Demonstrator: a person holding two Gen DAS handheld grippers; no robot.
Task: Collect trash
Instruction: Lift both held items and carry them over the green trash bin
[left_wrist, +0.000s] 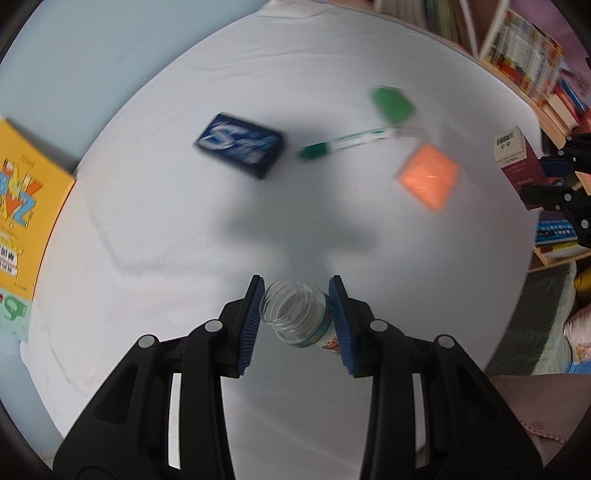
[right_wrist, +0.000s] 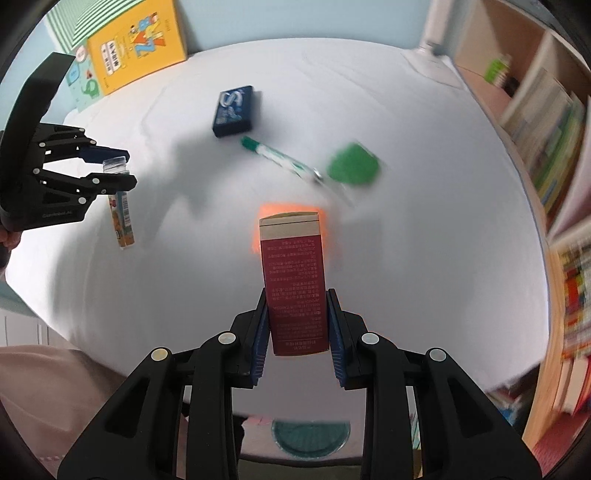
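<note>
My left gripper is shut on a small clear plastic bottle with a colourful label, held by its neck above the white table. The right wrist view shows the same bottle hanging from the left gripper at the left. My right gripper is shut on a dark red carton with a beige top, lifted over the cloth. That carton also shows at the right edge of the left wrist view, gripped by the right gripper.
On the cloth lie a blue gum box, a green and white pen, a green pad and an orange pad. A yellow book leans at the left; bookshelves stand right. A round teal bin sits below the table's near edge.
</note>
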